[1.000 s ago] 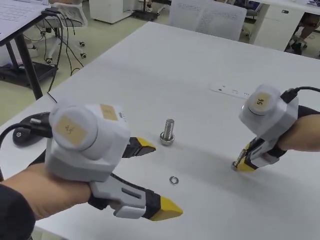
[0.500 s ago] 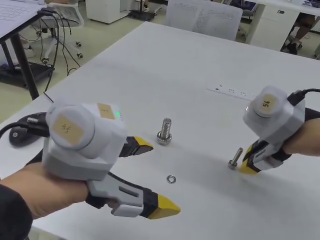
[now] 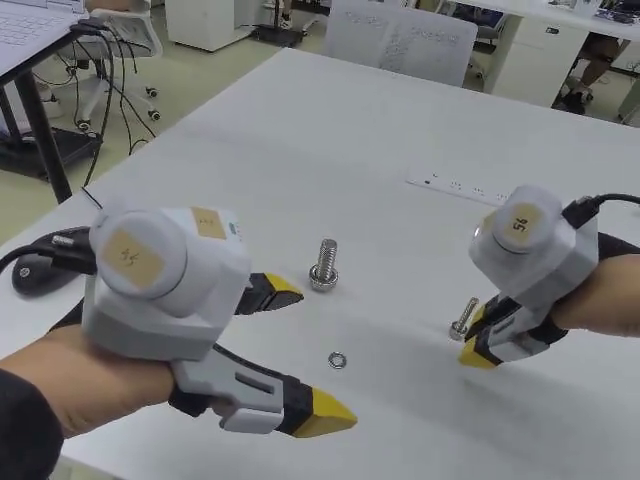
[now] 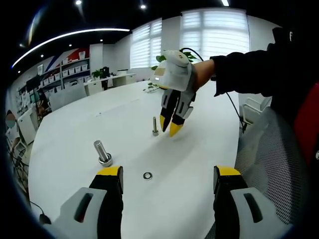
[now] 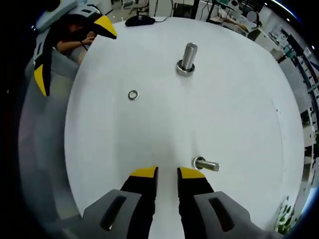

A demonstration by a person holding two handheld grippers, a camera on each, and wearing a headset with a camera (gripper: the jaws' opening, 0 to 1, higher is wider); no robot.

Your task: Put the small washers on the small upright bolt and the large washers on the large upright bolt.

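The large bolt (image 3: 323,265) stands upright mid-table with a washer round its base; it also appears in both gripper views (image 4: 102,152) (image 5: 187,59). A small washer (image 3: 337,360) (image 4: 147,176) (image 5: 133,94) lies flat in front of it. My left gripper (image 3: 305,350) (image 4: 168,172) is wide open and empty, its jaws either side of that washer but short of it. The small bolt (image 3: 462,318) (image 4: 155,126) (image 5: 205,164) stands on its head just beside my right gripper (image 3: 473,345) (image 5: 168,175), whose jaws are narrowly open and hold nothing.
A black mouse (image 3: 30,270) with its cable lies at the table's left edge. A white power strip (image 3: 455,187) sits further back on the right. A chair (image 3: 400,40) stands at the far edge. The near table edge runs under my left hand.
The right gripper has let go of the small bolt and drawn back slightly, leaving it standing free. The left gripper has barely moved.
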